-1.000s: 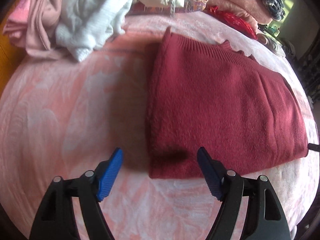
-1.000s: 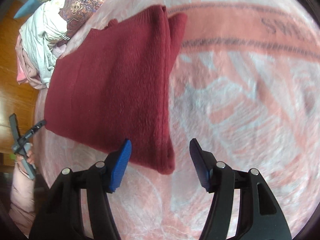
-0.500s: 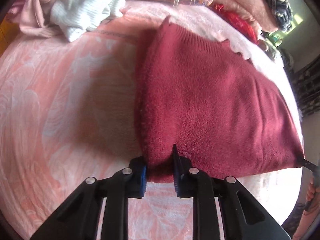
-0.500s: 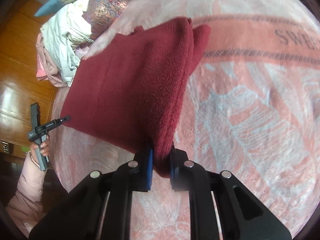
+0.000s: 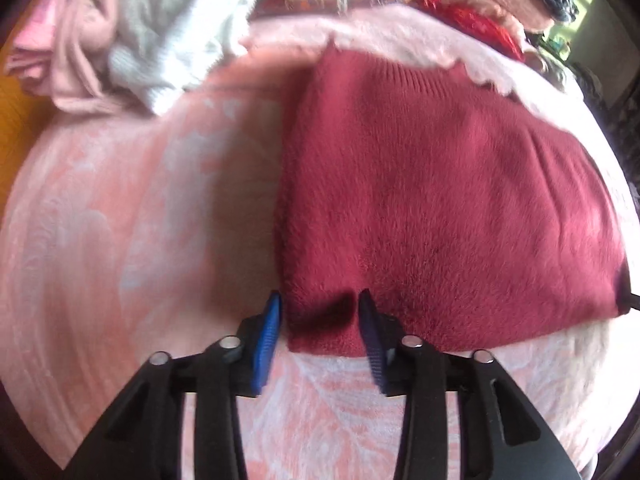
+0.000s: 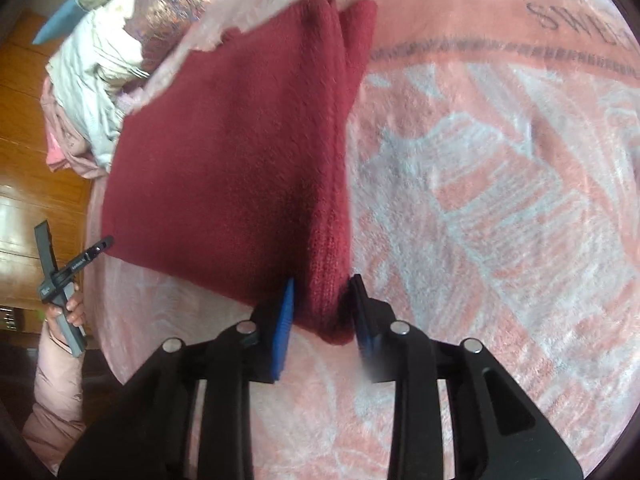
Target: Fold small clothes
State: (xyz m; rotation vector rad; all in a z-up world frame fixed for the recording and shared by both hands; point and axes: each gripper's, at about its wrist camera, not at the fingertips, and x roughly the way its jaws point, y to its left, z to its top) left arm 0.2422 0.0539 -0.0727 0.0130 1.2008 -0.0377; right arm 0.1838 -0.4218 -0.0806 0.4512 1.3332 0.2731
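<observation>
Maroon sweater (image 5: 440,200) folded flat on pink blanket (image 5: 120,220), long axis running L-R btwn both grippers. Left gripper (image 5: 318,328) straddles near-left corner, right gripper (image 6: 322,312) straddles near-right corner; jaws of both just reopened some, corner cloth still between, pads look touching but grip not sure, prob. loosening. Fold direction: away, toward far hem. Clothes pile (image 5: 132,32) crowds far-left; open blanket to the right in right wrist view.

— What's the garment like?
— A dark red knit sweater (image 5: 440,200), fuzzy, folded into a flat rectangle with a ribbed edge.
— Where is it?
— Flat on the pink patterned blanket (image 6: 500,200), its two near corners slightly bunched.
</observation>
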